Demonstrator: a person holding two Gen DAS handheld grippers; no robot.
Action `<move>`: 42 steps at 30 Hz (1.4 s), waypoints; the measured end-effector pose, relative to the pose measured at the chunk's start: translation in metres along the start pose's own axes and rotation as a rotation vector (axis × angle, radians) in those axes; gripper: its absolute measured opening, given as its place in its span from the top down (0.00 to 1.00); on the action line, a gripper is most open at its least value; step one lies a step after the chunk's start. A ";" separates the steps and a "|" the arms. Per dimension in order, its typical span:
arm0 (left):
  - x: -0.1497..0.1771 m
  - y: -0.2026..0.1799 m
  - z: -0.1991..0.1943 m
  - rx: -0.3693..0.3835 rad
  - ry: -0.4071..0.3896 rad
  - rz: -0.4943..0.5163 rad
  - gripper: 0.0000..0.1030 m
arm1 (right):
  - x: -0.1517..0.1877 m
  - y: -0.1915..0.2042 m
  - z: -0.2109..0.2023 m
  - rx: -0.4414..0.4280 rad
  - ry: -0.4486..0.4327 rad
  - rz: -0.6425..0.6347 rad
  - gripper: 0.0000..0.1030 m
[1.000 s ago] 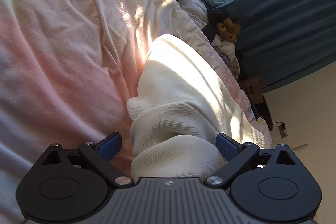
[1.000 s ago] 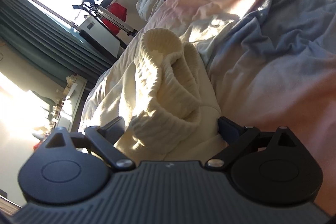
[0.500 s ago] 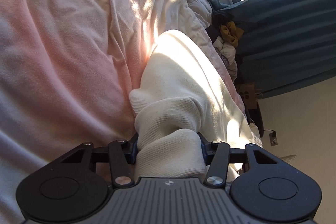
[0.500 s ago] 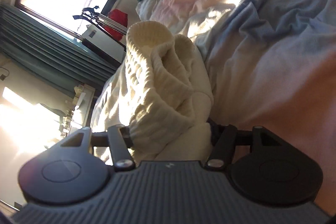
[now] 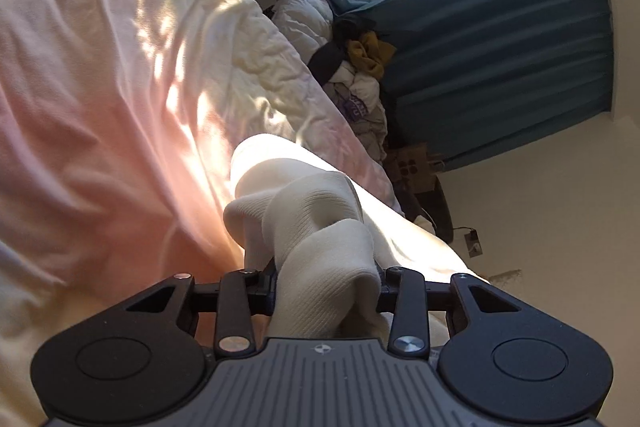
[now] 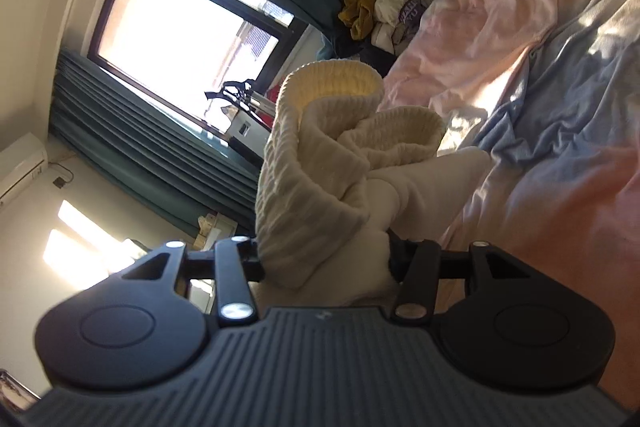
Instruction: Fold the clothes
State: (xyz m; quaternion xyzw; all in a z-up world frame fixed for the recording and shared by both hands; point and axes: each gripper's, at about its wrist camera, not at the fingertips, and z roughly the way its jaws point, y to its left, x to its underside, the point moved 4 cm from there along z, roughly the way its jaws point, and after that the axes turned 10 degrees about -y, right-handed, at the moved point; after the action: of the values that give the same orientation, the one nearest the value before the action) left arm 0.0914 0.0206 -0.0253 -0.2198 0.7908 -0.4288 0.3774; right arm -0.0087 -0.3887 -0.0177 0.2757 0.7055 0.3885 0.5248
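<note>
A cream ribbed knit garment point(image 5: 320, 227) lies on a bed with a pink and white cover point(image 5: 100, 107). My left gripper point(image 5: 326, 283) is shut on a bunched ribbed edge of it, which is lifted off the bed. In the right wrist view, my right gripper point(image 6: 326, 259) is shut on another ribbed edge of the cream garment point(image 6: 320, 163), which stands up in thick folds above the jaws. The fingertips of both grippers are hidden in the cloth.
A pile of other clothes point(image 5: 356, 67) lies at the far end of the bed, also in the right wrist view point(image 6: 392, 15). A light blue sheet point(image 6: 560, 115) lies on the bed to the right. Teal curtains point(image 5: 500, 47) and a window point(image 6: 180, 19) stand behind.
Both grippers went from open around the garment's edges to shut on them. Both have since lifted the cloth up off the bed.
</note>
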 end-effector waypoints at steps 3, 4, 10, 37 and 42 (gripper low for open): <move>0.026 -0.040 0.010 0.054 0.025 0.024 0.62 | -0.030 0.000 -0.036 -0.004 -0.062 -0.016 0.49; 0.036 -0.056 0.016 0.076 0.035 0.041 0.62 | -0.043 -0.004 -0.051 -0.003 -0.088 -0.012 0.49; 0.131 -0.163 0.067 0.209 0.150 0.112 0.62 | -0.121 -0.036 -0.151 0.038 -0.265 0.009 0.49; 0.640 -0.323 0.270 0.367 0.779 0.326 0.62 | -0.199 -0.310 -0.513 0.488 -0.957 0.233 0.49; 0.648 -0.303 0.281 0.363 0.791 0.323 0.62 | -0.165 -0.338 -0.508 0.498 -0.974 0.283 0.49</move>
State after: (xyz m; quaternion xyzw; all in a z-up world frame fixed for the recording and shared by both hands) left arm -0.0816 -0.7205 -0.1319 0.1561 0.8103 -0.5470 0.1412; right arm -0.4386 -0.8358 -0.1388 0.6306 0.4081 0.1049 0.6518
